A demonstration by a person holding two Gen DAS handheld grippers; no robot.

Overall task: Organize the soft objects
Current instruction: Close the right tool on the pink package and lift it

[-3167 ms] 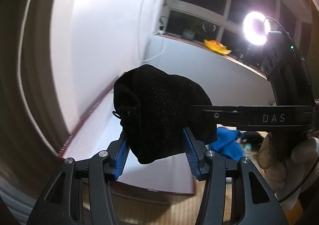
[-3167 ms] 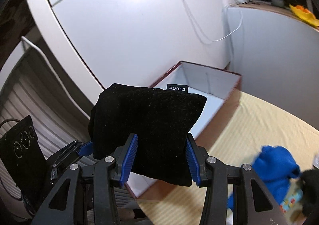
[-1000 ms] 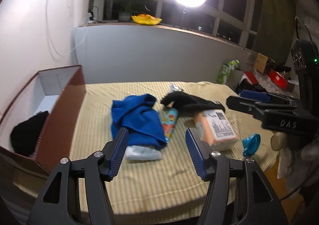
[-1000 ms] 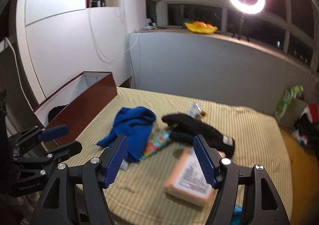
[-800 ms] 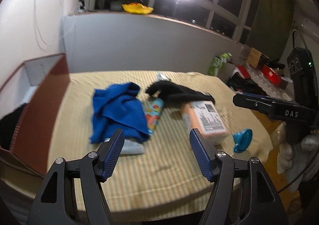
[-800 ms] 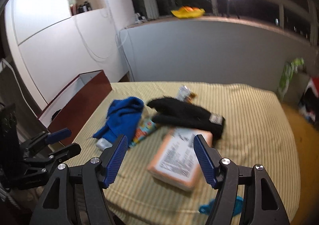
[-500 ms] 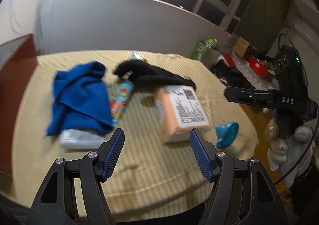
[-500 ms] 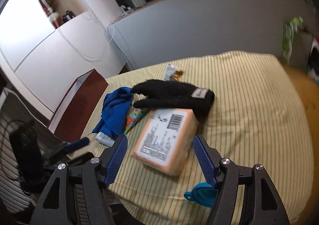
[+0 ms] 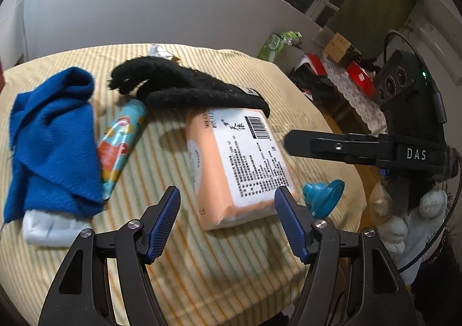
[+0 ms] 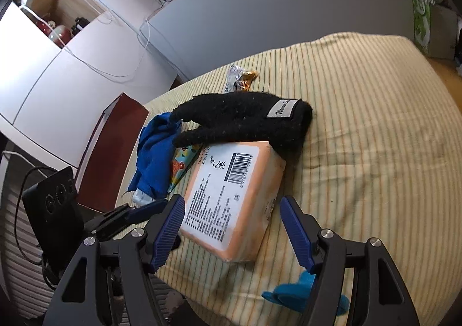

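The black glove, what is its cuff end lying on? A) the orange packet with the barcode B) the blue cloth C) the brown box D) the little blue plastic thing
A: the black glove drapes its labelled cuff end over the top edge of the orange packet, right by the barcode, in both wrist views.

Two near wrist views angled down, sharing the orange pack.

left gripper: black velvet pouch gone from its blue pads, jaws now apart and empty | right gripper: likewise empty | both: swung from brown box down over orange wrapped pack
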